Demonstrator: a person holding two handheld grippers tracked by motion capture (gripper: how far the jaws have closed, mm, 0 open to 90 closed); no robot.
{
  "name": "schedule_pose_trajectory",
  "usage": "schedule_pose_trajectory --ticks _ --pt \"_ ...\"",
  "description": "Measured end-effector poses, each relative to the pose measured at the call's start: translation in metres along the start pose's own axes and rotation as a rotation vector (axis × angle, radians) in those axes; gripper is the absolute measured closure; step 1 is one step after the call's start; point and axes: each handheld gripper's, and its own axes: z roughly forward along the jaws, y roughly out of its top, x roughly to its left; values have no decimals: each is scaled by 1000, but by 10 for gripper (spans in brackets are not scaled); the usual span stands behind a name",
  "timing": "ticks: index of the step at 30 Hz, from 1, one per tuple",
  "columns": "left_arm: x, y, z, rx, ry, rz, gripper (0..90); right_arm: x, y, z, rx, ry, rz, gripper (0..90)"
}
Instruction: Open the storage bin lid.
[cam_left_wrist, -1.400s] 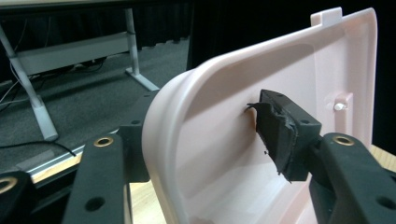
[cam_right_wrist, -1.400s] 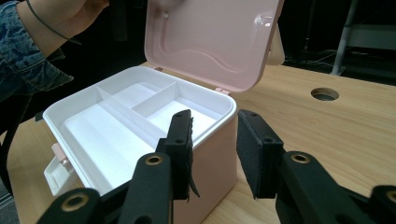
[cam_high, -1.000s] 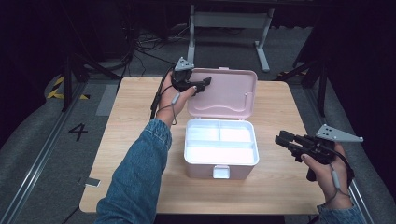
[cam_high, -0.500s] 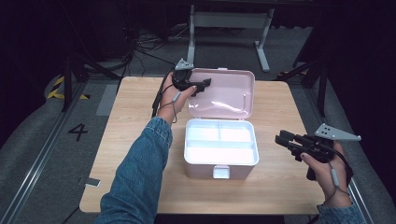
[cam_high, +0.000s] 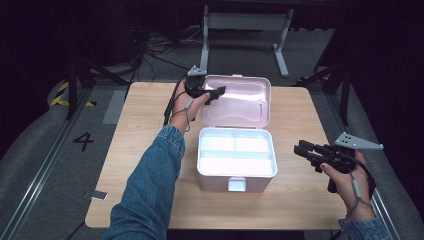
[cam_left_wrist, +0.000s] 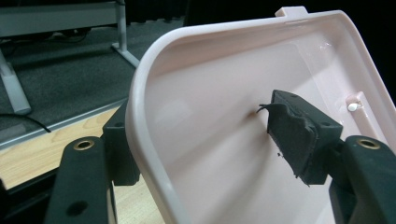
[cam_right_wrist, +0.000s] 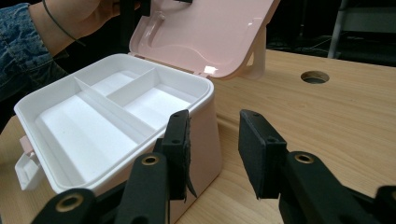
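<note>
One pink box is seen near the middle of the wooden table, with its front latch turned toward the person. Its one lid is swung back and stands raised behind the white tray; in the right gripper view the lid is seen leaning over the back of the box. The tray inside is divided into three compartments: one long compartment at the front and two smaller ones behind it. All three are seen bare and white. The left gripper is placed at the left edge of the lid, and in the left gripper view the rim of the lid is found between the two jaws, one jaw outside it and one padded jaw inside the pink shell. The jaws have just been opening, and the inner pad stands off from the lid surface, so the rim is released and not clamped; whether the outer jaw touches the lid cannot be told. The right gripper is held above the table to the right of the box, apart from it. Its jaws are parted about halfway, and nothing is held between them. One round hole is seen in the tabletop. Two grippers and two jaws on each are counted.
</note>
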Motion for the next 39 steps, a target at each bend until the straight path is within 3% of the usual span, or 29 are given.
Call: schedule_pose_trajectory --ticks 18,25,28,31,35,38,39 --pt "7 -9 9 45 -4 -48 305 -2 -2 1 10 -1 0 646" --pt "10 -13 11 93 9 -53 275 -1 -1 0 3 -1 0 646" --pt "10 -15 11 106 24 -46 275 -1 -1 0 3 -2 -2 646" --pt "14 -19 8 152 76 1 309 -2 -1 0 -4 -9 -4 642" --pt "12 -20 -3 133 103 10 321 -4 4 3 -14 -6 7 630" --pt "10 -17 -13 114 110 41 324 -5 9 12 -12 0 -7 616" --pt "7 -12 -26 104 113 62 325 -5 11 15 -10 -3 -11 608"
